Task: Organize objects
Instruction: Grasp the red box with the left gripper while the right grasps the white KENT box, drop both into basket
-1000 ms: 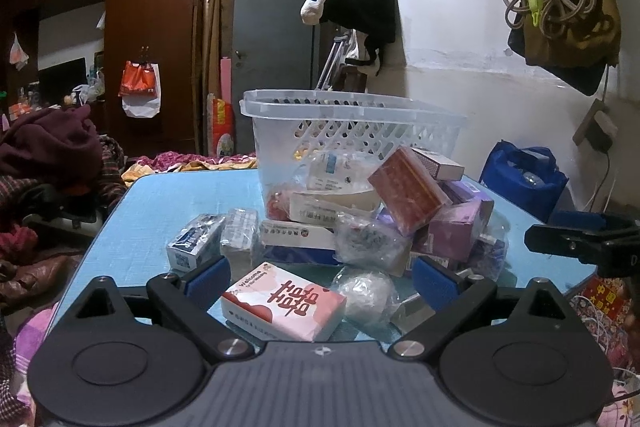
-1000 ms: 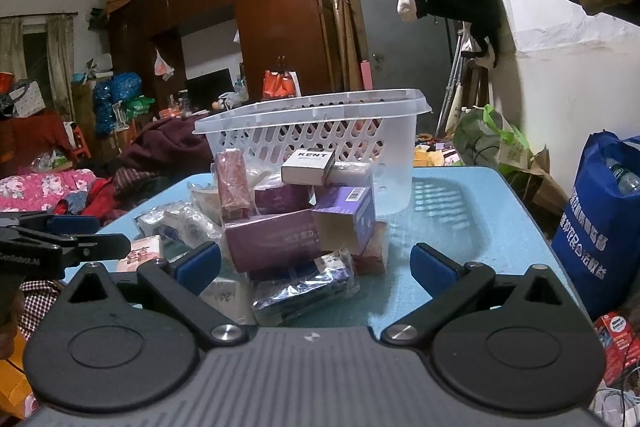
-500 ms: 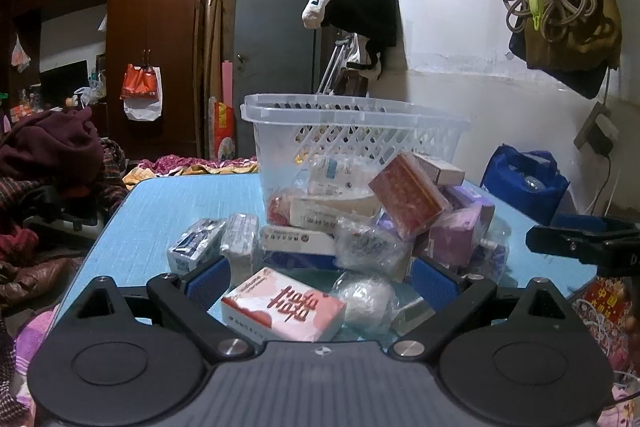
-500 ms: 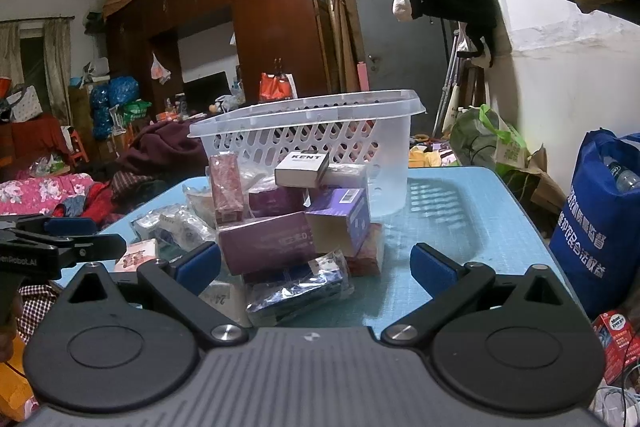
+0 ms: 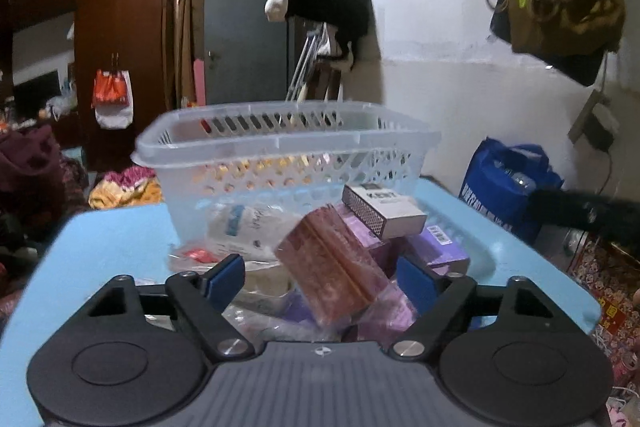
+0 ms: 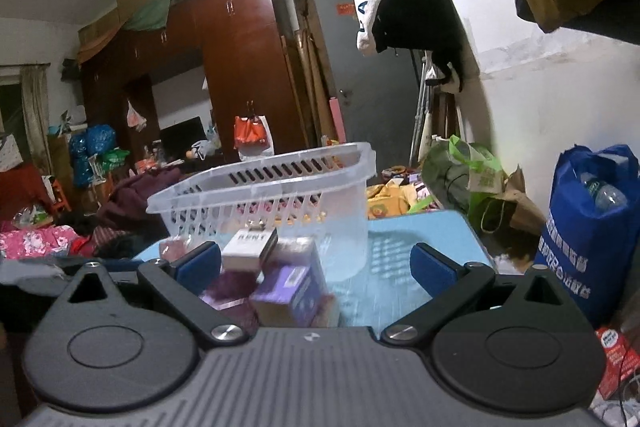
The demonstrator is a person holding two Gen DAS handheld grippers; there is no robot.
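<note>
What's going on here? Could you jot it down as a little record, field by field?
Setting: cluttered room, blue table
Container: clear plastic basket, on the table behind the pile
Pile: reddish-brown box tilted, white KENT box on top, purple boxes
Left gripper: open, fingers either side of the reddish-brown box, not closed on it
Right gripper: open, holding nothing

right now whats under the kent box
The Kent box rests on purple boxes, beside a tilted reddish box. What lies deeper in the pile is covered.
</note>
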